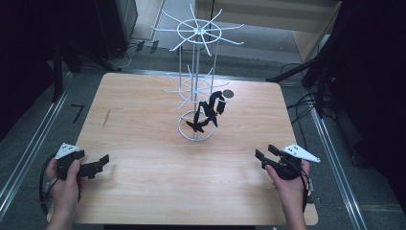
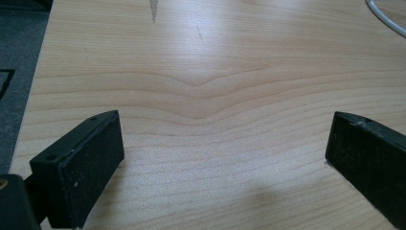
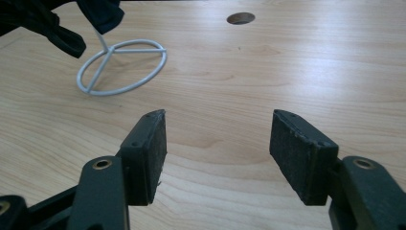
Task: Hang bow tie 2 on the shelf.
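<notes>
The near half of the tabletop (image 1: 143,167) lies bare between the left gripper (image 1: 101,161) and right gripper (image 1: 261,154), both with jaws apart over bare wood. Mid-table stands a white wire rack (image 1: 196,72), its prongs spreading wide, black straps (image 1: 209,111) dangling low near its ring base (image 3: 122,67).

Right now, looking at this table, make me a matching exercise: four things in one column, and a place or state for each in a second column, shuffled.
1. white wire display stand
2. black fabric straps
3. small dark round hole
4. left claw

A. open above bare wood near the table's left edge
B. hanging on the stand's lower hooks
C. upright mid-table
D. in the tabletop just right of the stand

Pairs: 1-C, 2-B, 3-D, 4-A
</notes>
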`<state>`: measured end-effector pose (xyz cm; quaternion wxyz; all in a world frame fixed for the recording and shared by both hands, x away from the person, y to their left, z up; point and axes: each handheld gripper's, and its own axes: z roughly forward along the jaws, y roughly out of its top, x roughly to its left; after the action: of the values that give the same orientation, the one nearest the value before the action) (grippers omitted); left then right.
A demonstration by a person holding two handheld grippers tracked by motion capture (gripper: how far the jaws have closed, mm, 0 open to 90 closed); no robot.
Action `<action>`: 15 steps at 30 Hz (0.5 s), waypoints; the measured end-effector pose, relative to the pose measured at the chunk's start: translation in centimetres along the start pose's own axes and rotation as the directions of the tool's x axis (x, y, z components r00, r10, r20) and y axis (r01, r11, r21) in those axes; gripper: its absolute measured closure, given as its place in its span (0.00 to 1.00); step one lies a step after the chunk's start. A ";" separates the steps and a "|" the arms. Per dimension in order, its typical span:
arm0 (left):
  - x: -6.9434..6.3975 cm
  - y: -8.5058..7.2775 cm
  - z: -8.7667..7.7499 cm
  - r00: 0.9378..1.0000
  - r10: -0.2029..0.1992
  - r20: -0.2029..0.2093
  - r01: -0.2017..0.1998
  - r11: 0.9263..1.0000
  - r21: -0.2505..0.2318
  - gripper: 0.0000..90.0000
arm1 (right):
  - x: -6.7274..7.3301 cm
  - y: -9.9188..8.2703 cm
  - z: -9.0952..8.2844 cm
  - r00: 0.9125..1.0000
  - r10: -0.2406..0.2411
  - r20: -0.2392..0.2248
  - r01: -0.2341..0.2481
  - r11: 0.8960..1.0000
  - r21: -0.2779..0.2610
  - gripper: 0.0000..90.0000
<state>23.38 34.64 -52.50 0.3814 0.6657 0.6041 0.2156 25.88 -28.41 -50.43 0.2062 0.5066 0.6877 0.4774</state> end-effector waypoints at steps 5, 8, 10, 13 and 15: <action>0.0 0.0 0.0 1.000 -0.001 -0.002 0.001 1.000 -0.002 0.00 | -0.9 -0.6 -0.5 1.000 0.008 0.021 -0.008 1.000 0.009 0.43; 0.0 0.0 0.0 1.000 0.000 0.000 0.000 1.000 0.000 0.00 | -1.5 -1.0 -0.8 0.999 0.012 0.031 -0.013 1.000 0.014 0.42; 0.0 0.0 0.0 1.000 0.000 0.000 0.000 1.000 0.000 0.00 | -2.0 -1.2 -1.0 0.999 0.011 0.037 -0.011 1.000 0.013 0.42; 0.0 0.0 0.0 1.000 0.000 -0.001 0.000 1.000 0.000 0.00 | -2.5 -1.6 -1.3 0.999 0.019 0.046 -0.019 1.000 0.017 0.42; 0.0 0.0 0.0 1.000 0.000 -0.001 0.000 1.000 0.000 0.00 | -2.9 -1.8 -1.6 0.998 0.025 0.052 -0.027 0.999 0.023 0.42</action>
<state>23.39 34.64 -52.51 0.3810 0.6657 0.6042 0.2160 24.92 -31.76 -51.87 0.2119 0.5300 0.6810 0.4588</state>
